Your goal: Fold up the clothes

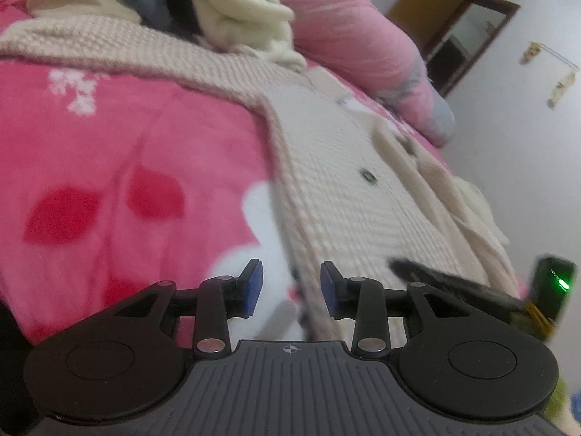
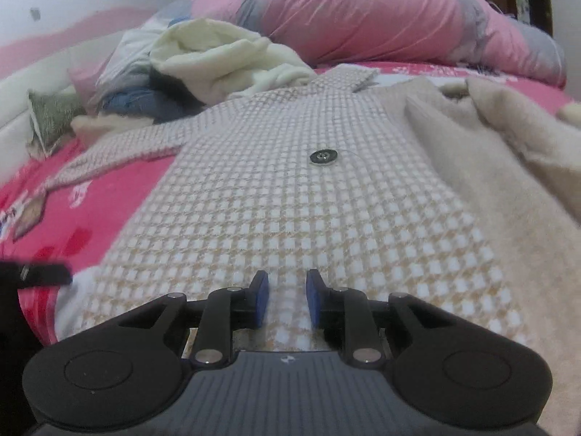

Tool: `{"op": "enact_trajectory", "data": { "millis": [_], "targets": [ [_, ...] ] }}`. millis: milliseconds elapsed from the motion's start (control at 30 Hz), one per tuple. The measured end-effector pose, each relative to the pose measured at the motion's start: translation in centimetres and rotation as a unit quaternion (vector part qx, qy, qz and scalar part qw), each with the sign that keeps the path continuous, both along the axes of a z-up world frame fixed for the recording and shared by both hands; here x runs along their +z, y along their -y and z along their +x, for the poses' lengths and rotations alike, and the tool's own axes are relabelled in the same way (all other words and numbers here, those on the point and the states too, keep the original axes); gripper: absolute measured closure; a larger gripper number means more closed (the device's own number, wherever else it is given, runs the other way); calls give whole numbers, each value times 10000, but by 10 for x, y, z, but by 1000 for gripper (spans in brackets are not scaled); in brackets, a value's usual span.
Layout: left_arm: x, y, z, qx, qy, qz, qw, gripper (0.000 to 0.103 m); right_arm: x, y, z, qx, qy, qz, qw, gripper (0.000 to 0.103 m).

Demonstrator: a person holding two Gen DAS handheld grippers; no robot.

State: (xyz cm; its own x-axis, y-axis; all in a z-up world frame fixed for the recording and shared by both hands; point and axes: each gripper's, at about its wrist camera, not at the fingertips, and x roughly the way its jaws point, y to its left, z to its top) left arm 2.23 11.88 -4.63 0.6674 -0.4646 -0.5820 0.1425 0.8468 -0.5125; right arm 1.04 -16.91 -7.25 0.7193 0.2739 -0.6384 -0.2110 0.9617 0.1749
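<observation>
A cream and beige checked jacket lies spread flat on the pink bedspread, with a metal snap button on its front. Its fuzzy cream lining is turned out along the right side, and one sleeve stretches left. My left gripper hovers open over the jacket's left edge, nothing between its blue pads. My right gripper stands open low over the checked cloth, its pads apart and gripping nothing. In the left wrist view the right gripper is a dark blur at the right.
A heap of loose clothes in cream, blue and black sits at the far side of the bed. A long pink pillow lies behind it. The flowered pink bedspread lies bare to the jacket's left.
</observation>
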Motion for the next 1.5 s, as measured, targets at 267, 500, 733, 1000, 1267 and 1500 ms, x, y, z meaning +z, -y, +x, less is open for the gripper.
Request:
{"op": "enact_trajectory", "data": {
  "millis": [267,500,733,1000,1267,1500],
  "targets": [
    [16,-32,58,705,420,47,9966,68,-5,4,10,-131,-264,146,9995,75],
    [33,-57,163,1330,625,181,9890,61,-7,-7,-2,-84,81,-147,9998,73],
    [21,-66,280,1151,409,1229,9849,56,-8,-3,-2,-135,80,-82,9998,73],
    [-4,-54,342,-576,1,2211,9735,56,-9,-1,1,-131,47,7,9999,72],
    [-23,-46,354,-279,263,2893,9565,51,-9,-2,4,-132,44,18,9999,67],
    [-38,-47,337,942,774,3461,9303,53,-10,-3,3,-111,85,-26,9999,66]
  ]
}}
